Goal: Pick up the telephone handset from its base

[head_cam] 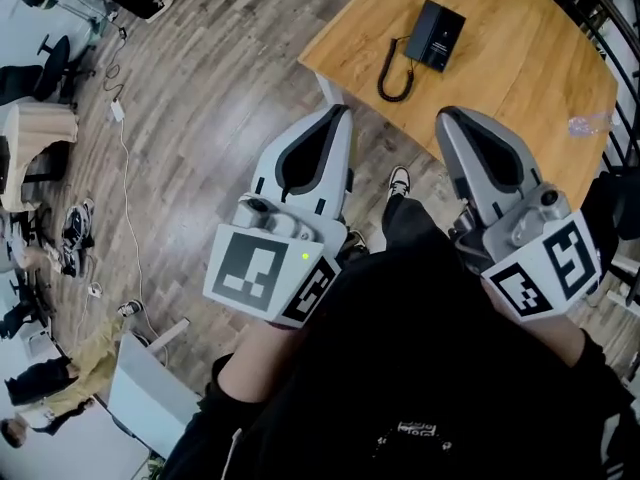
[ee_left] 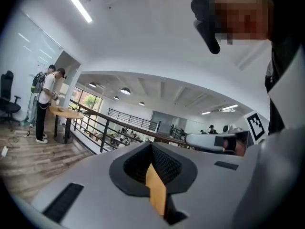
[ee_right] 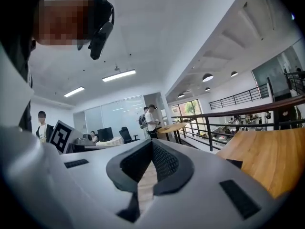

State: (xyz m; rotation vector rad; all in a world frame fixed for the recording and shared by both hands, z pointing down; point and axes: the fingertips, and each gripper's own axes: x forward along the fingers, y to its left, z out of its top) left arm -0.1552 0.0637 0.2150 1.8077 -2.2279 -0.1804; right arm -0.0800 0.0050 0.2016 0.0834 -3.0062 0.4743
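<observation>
On the table (head_cam: 520, 78), far of the left gripper (head_cam: 343, 111) and the right gripper (head_cam: 447, 118), both with jaws pressed together on nothing, lies the phone (head_cam: 436, 34), handset apparently seated, long axis near-to-far, nearer the right gripper.

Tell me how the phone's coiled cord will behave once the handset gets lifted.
The coiled cord lies slack in a loop on the table, so it is probably floppy and will stretch, then tug. The telephone looks small; that tug might slide it.
</observation>
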